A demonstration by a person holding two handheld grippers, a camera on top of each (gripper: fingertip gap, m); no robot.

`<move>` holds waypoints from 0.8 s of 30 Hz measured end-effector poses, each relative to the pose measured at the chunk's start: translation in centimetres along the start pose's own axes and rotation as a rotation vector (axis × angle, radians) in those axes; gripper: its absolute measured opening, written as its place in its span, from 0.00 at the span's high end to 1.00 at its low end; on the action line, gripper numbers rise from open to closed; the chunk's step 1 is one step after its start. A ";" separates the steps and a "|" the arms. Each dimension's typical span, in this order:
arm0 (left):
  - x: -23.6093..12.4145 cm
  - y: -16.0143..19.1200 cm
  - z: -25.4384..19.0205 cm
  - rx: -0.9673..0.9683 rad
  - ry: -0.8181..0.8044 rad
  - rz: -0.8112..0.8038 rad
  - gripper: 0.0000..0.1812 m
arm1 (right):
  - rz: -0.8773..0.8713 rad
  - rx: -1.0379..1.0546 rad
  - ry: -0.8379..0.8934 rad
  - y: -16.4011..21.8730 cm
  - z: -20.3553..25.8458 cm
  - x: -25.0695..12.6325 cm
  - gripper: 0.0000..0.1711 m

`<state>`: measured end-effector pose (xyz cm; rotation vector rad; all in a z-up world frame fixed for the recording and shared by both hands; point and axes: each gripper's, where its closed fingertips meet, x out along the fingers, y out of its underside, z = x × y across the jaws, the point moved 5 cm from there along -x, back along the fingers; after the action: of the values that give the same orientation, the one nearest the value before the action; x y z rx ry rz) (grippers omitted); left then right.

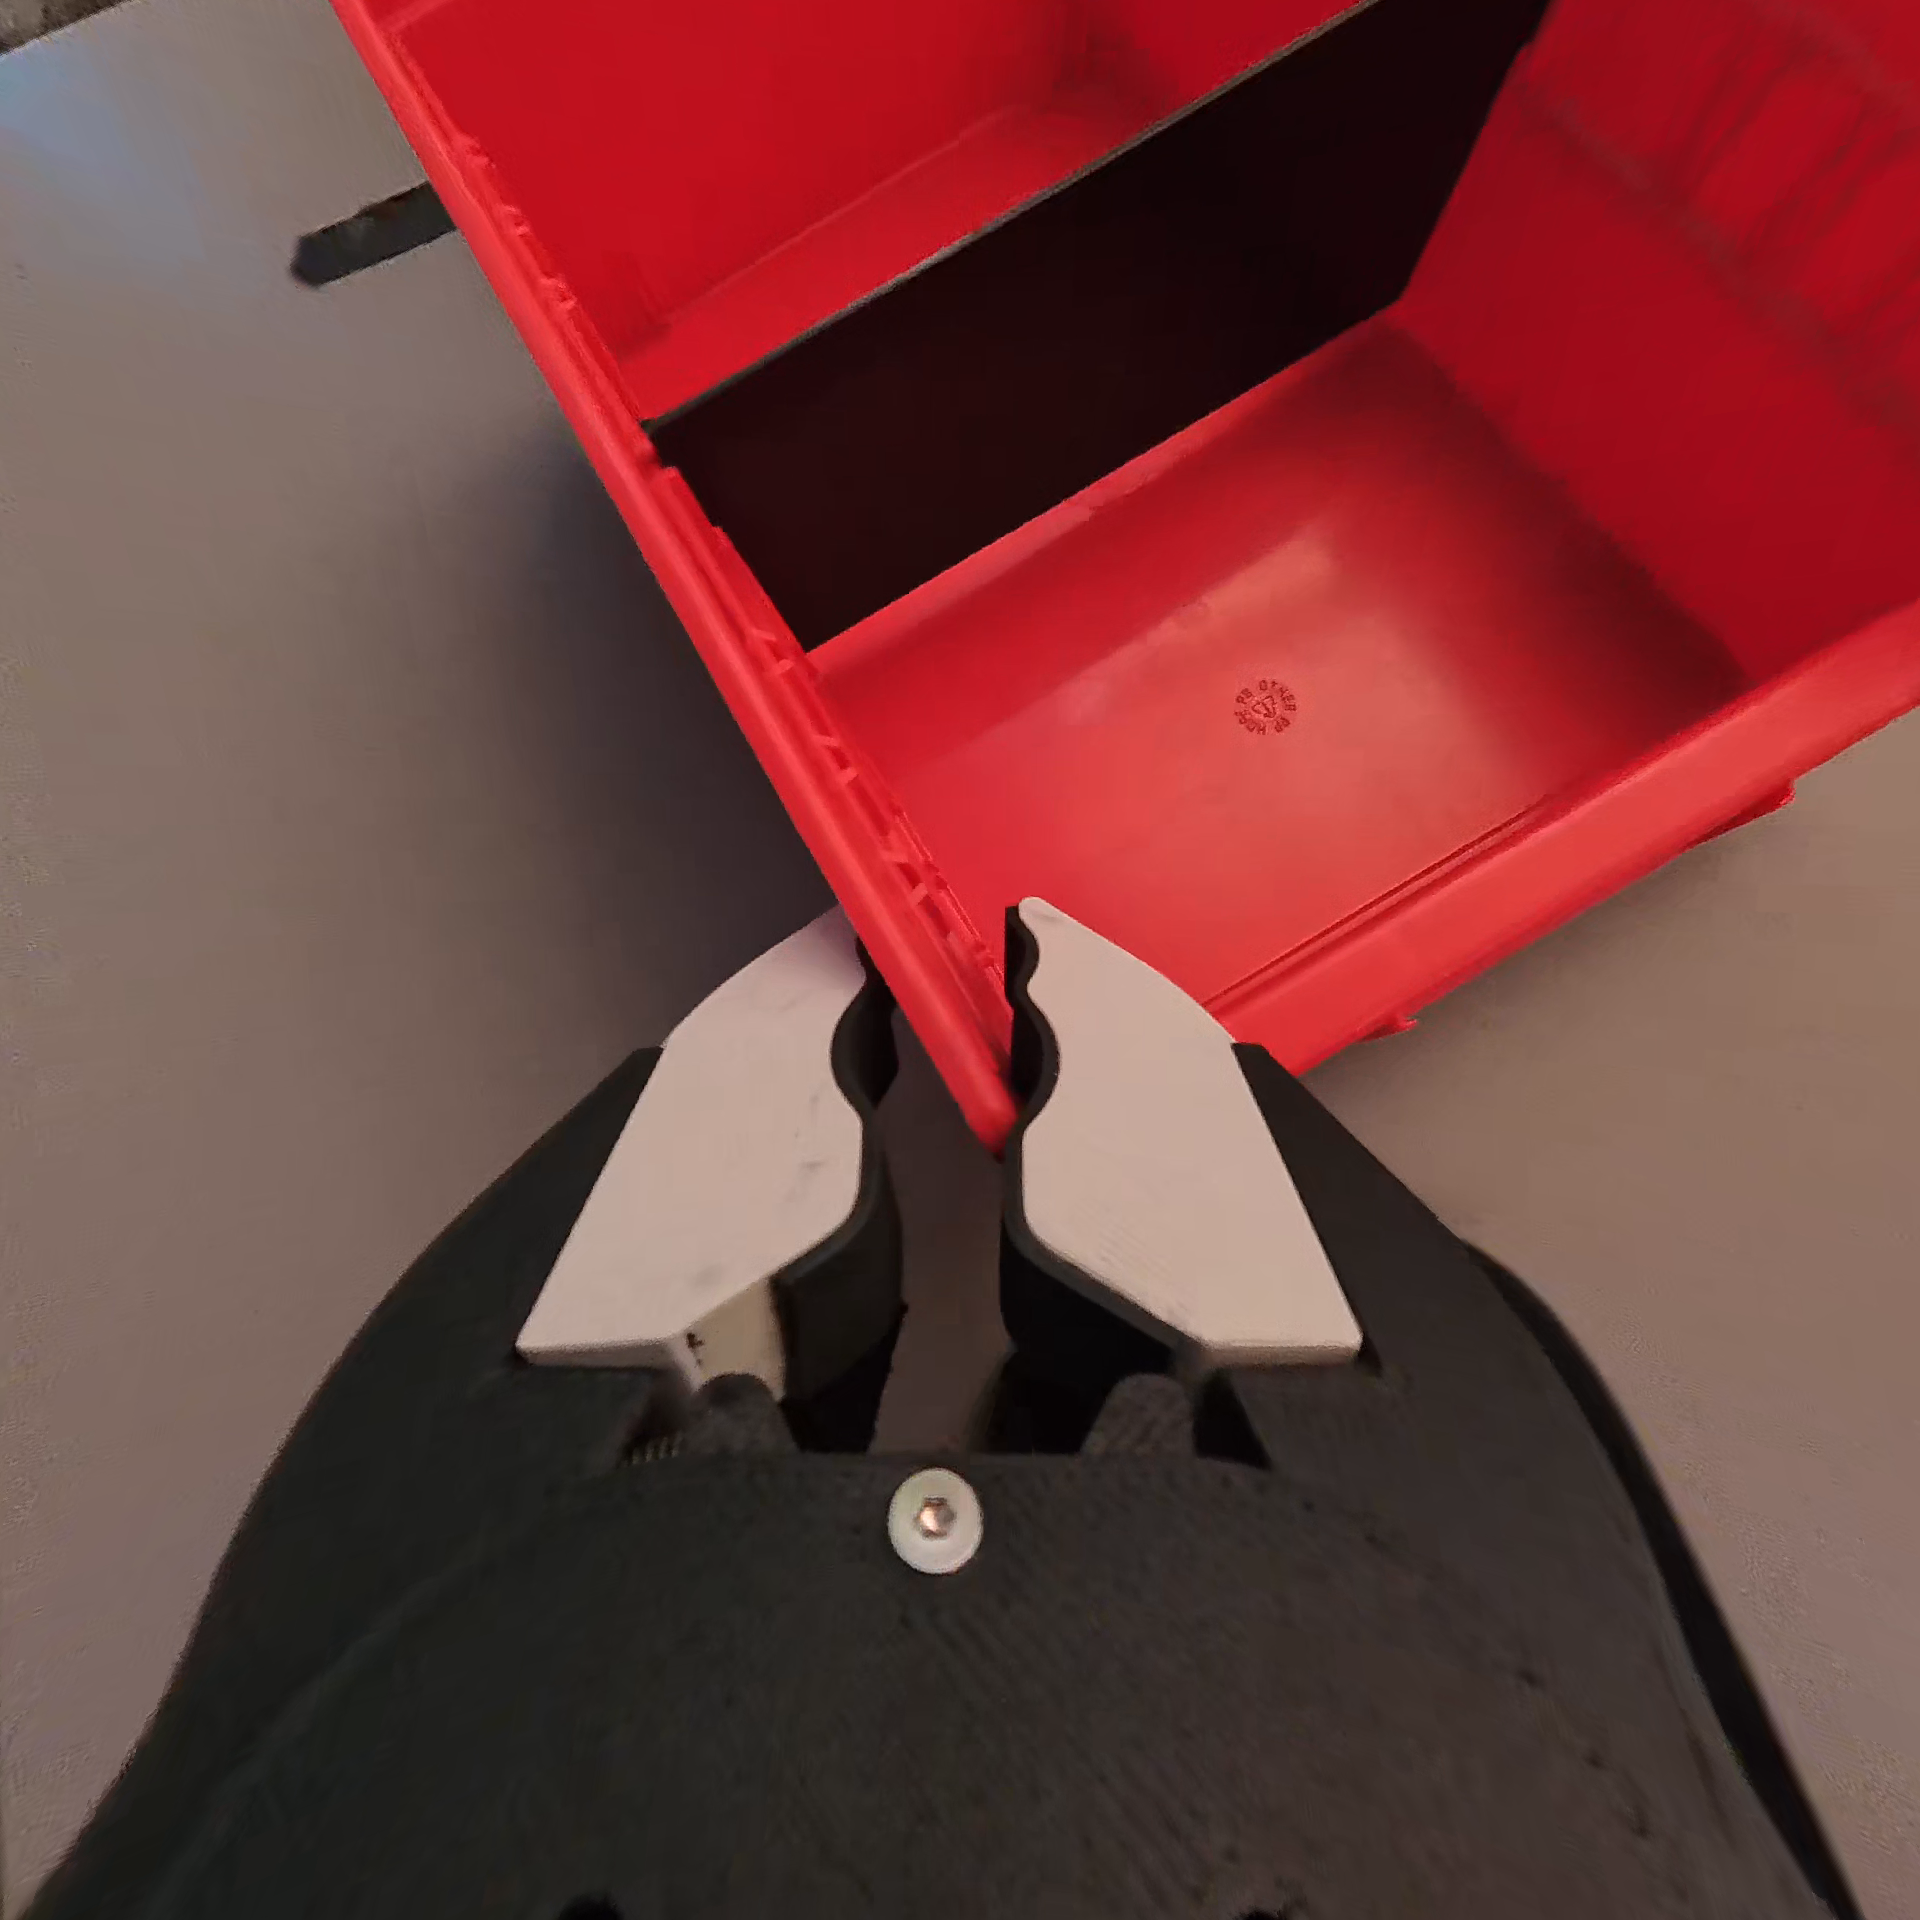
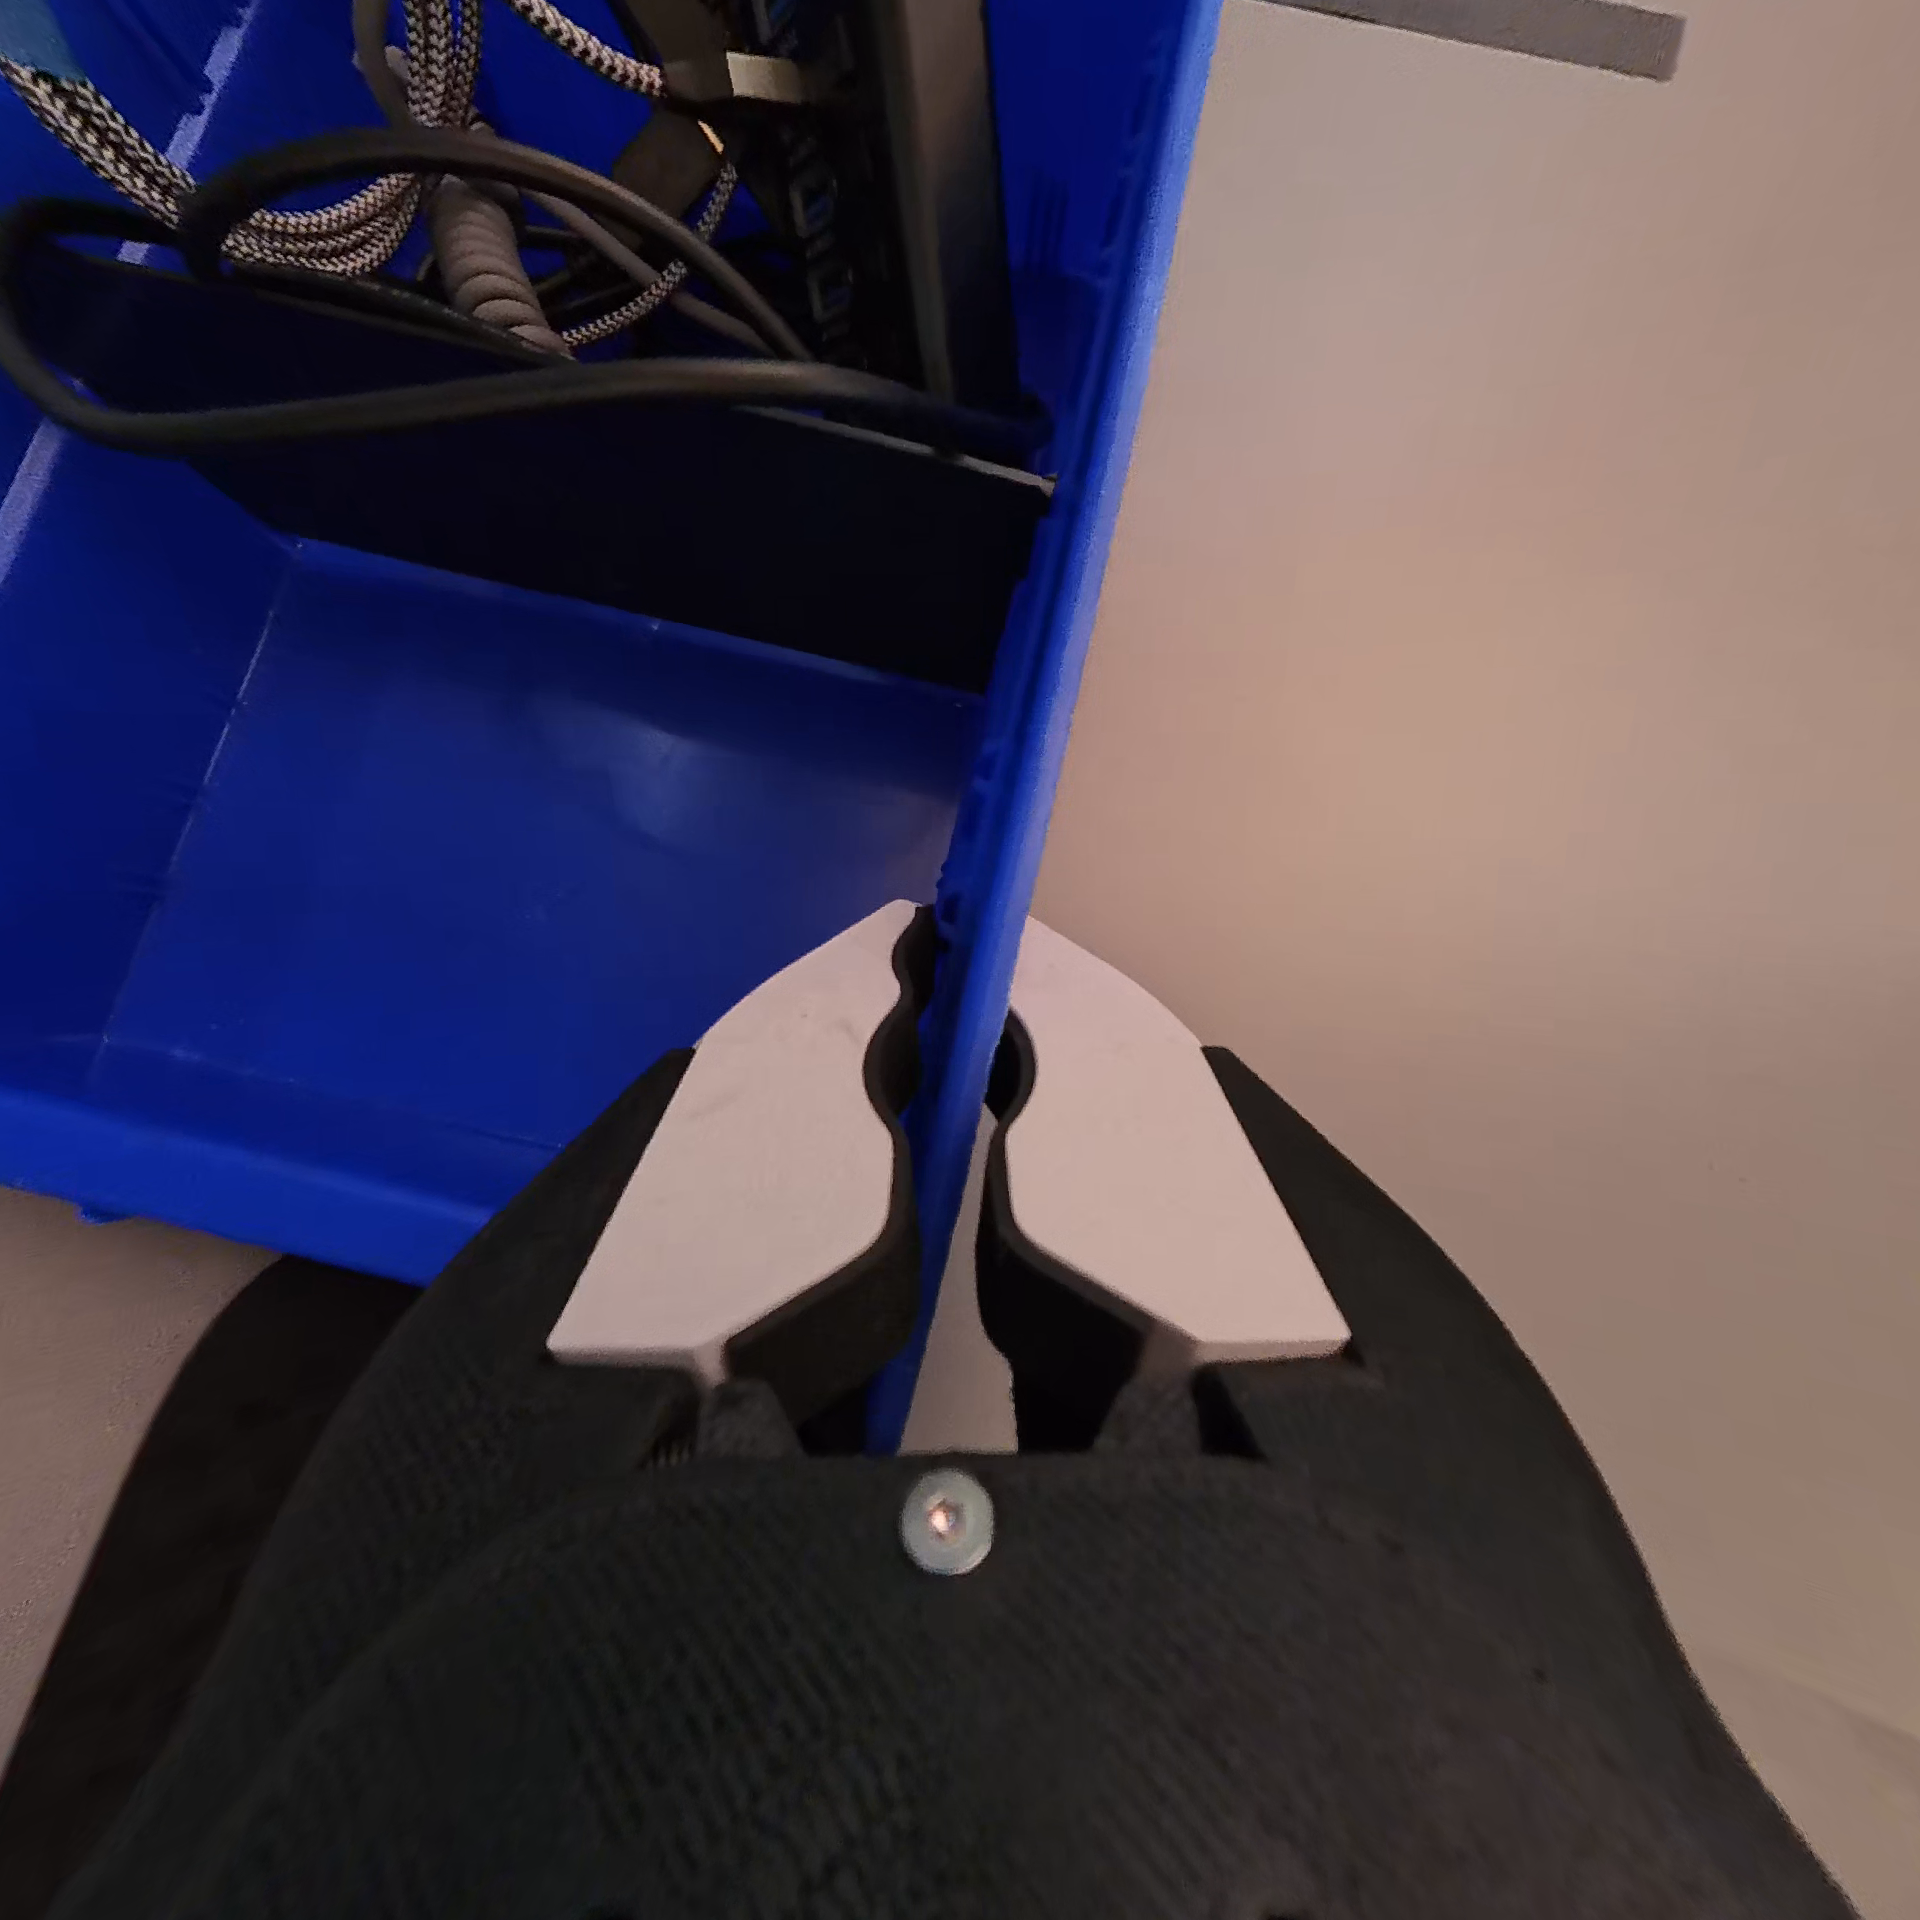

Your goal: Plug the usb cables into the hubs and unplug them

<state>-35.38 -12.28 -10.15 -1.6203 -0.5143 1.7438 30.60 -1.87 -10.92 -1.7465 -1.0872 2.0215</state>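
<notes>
Left gripper [image 1: 940, 997], black body with pale grey fingers [image 1: 748, 1122], sits closest to the lens in the left wrist view. Fingers nearly closed, clamped on the corner of a red bin [image 1: 1299, 790]: one finger outside the side wall, the other inside the near compartment. Red bin rests on a grey desk [image 1: 260, 779]. Black divider [image 1: 1039, 416] splits it into compartments; both visible compartments show only bare floor. Small dark object on the desk beyond the bin's left wall, too blurred to identify.

Right gripper [image 2: 961, 966], same build, fingers nearly closed on the right side wall of a blue bin [image 2: 520, 883]. Left finger [image 2: 790, 1143] is inside the bin, right finger outside, wall pinched between them. Near compartment of the blue bin is bare. Dark divider [image 2: 623, 540] separates it from the far compartment, which holds the usb cables [image 2: 343, 223]: black-and-white braided leads, plain black leads, a grey ribbed one, all tangled. One black lead loops over the divider top. Dark hub [image 2: 831, 260] with a row of blue ports lies along the right wall of that far compartment. Whether any lead is plugged in cannot be told.
</notes>
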 end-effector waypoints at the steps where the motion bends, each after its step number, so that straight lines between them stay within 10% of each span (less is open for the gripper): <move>1: 0.0 -0.2 -1.0 0.014 0.012 0.001 0.91 | -0.001 -0.006 -0.004 -0.1 0.5 0.1 0.95; 17: 0.8 -2.7 -10.9 0.180 -0.001 -0.036 0.88 | -0.013 0.040 -0.009 -1.4 5.5 1.2 0.95; 24: -3.2 -5.0 -10.2 0.360 -0.246 -0.191 0.80 | -0.294 0.079 0.142 -3.9 5.1 -3.4 0.79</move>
<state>-24.39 -12.84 -5.82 -1.0811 -0.4229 1.7791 25.67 -3.16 -5.83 -1.5607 -1.1277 1.7138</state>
